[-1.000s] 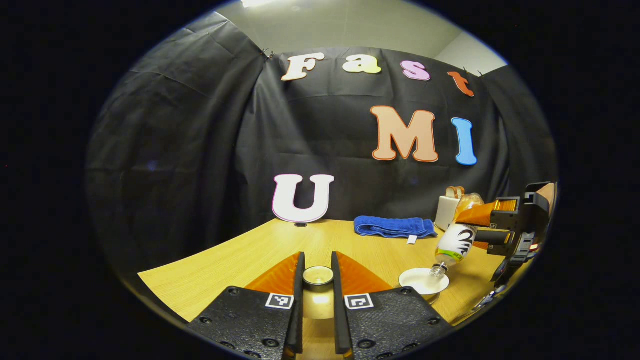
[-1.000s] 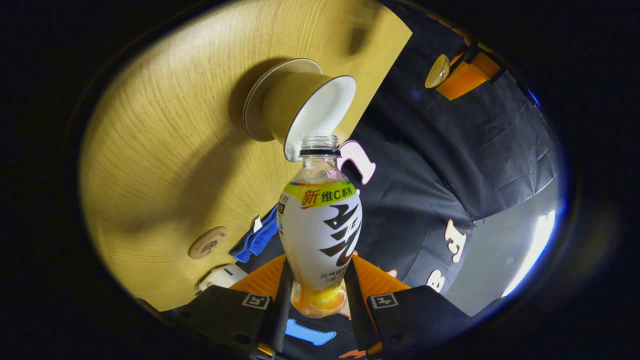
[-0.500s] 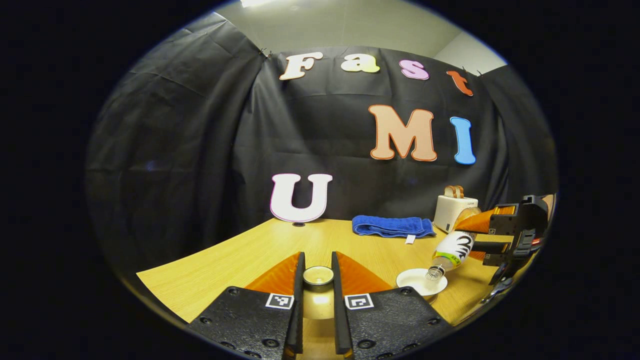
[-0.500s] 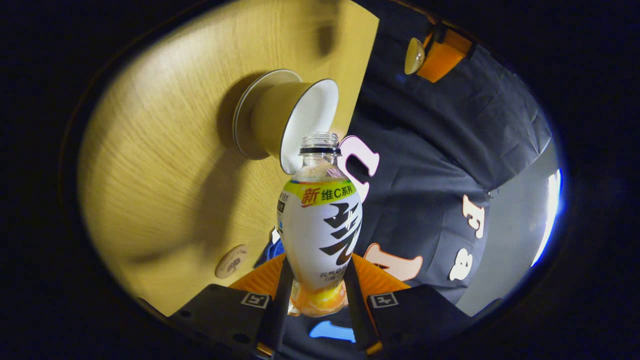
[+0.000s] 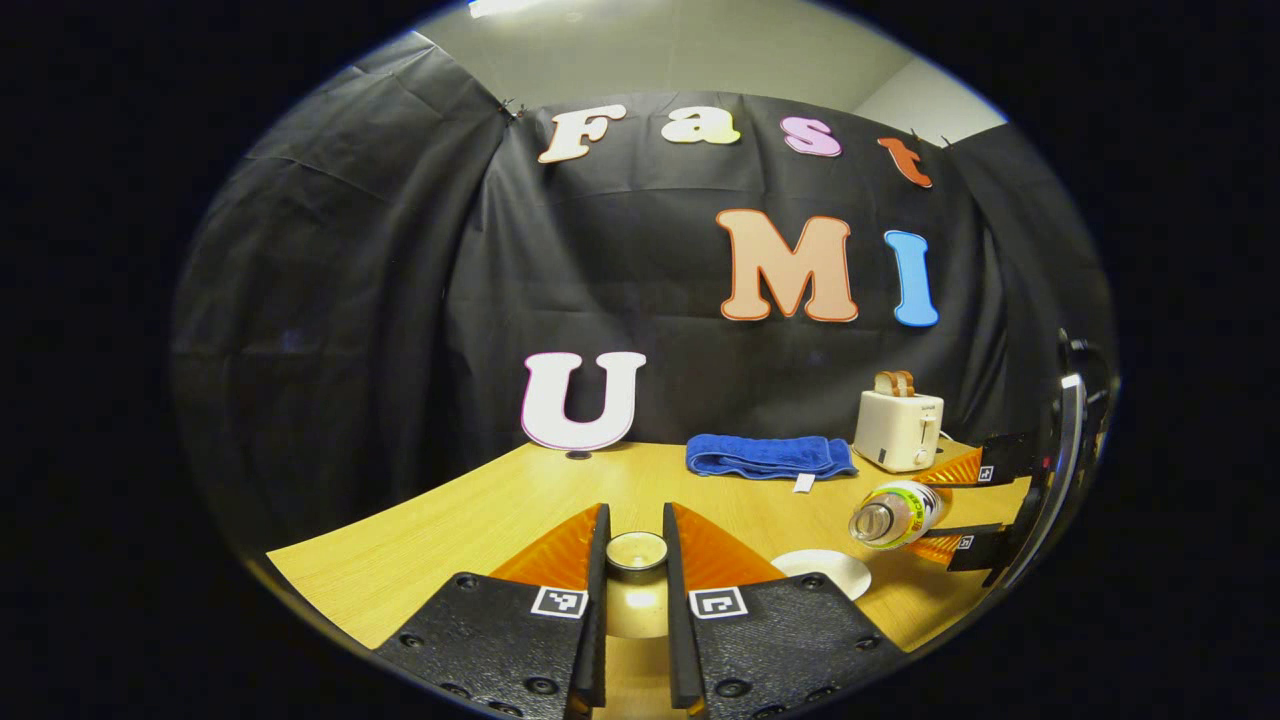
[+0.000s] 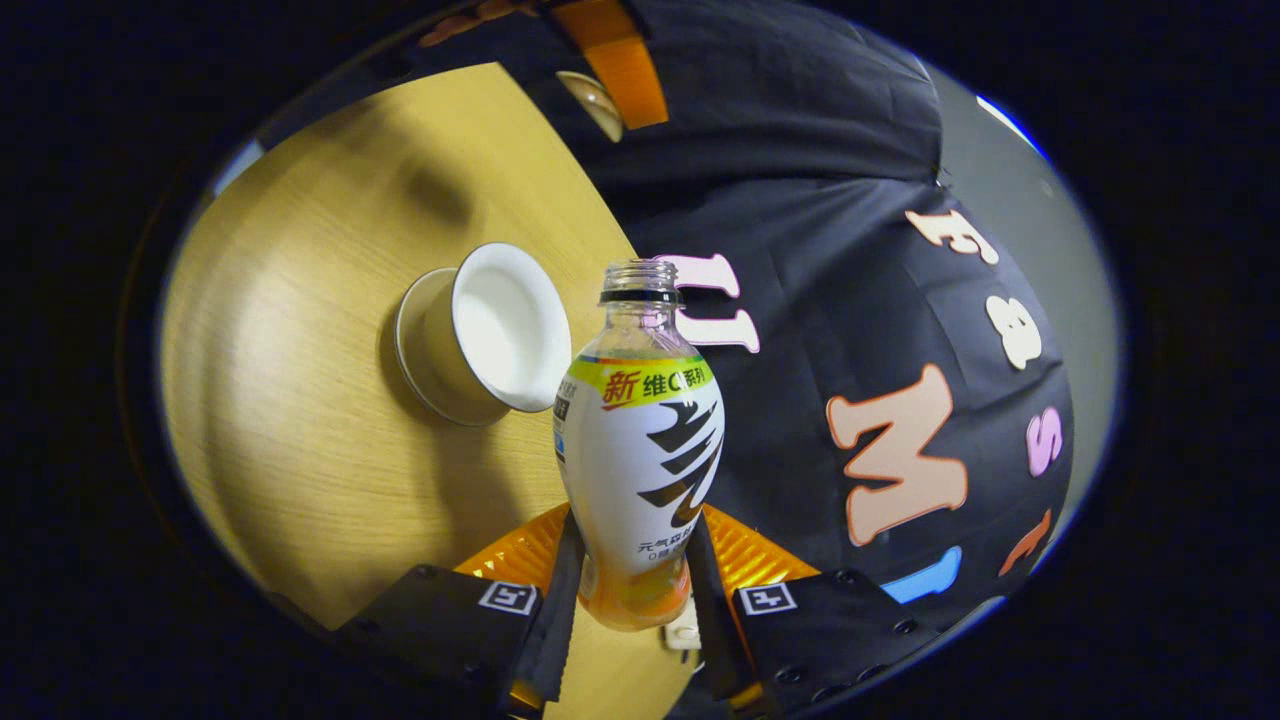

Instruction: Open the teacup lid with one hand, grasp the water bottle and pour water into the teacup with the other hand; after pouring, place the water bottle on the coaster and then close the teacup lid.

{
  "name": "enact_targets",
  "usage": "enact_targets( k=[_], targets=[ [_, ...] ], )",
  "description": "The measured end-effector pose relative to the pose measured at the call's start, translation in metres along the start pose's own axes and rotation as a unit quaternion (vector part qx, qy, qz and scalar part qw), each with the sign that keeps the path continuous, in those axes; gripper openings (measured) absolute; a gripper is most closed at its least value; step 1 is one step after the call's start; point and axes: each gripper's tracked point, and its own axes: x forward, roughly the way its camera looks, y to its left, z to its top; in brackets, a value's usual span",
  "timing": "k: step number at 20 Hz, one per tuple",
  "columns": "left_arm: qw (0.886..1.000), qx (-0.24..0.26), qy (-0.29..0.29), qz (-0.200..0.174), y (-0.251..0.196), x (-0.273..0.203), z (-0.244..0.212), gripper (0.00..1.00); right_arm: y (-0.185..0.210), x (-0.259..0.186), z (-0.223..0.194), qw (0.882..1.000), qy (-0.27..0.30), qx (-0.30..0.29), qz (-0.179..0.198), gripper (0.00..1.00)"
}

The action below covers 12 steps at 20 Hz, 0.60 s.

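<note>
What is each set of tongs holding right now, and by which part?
The right tongs grip the water bottle by its lower body. The left tongs grip the teacup lid by its knob.

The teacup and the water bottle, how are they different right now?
The white, wide-mouthed ceramic teacup stands on the wooden table, while the clear plastic water bottle with its white label is up off the table, lying on its side in the left gripper view. The teacup is squat and flared; the water bottle is tall with a narrow neck. Nothing grips the teacup, but the right tongs clamp the bottle's base. Both are uncovered on top.
</note>
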Motion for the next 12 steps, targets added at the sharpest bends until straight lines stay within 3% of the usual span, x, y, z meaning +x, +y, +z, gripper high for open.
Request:
enact_targets(
  k=[3, 7, 10, 11, 12],
  targets=[
    [1.000, 0.007, 0.000, -0.005, -0.008, 0.002, 0.001, 0.22, 0.007, -0.002, -0.008, 0.994, 0.006, 0.110, 0.024, 0.55],
    [1.000, 0.006, 0.002, -0.016, -0.020, 0.005, 0.002, 0.22, -0.012, 0.000, -0.011, 0.975, 0.003, 0.223, 0.014, 0.58],
    [1.000, 0.009, 0.003, -0.025, -0.029, 0.006, 0.003, 0.22, -0.022, 0.004, -0.015, 0.953, -0.004, 0.303, 0.014, 0.56],
    [1.000, 0.009, 0.003, -0.028, -0.032, 0.006, 0.003, 0.22, -0.027, 0.007, -0.018, 0.944, -0.005, 0.331, 0.010, 0.60],
    [0.999, 0.010, 0.003, -0.031, -0.034, 0.007, 0.004, 0.22, -0.039, 0.009, -0.017, 0.933, -0.008, 0.359, 0.004, 0.57]
  ],
)
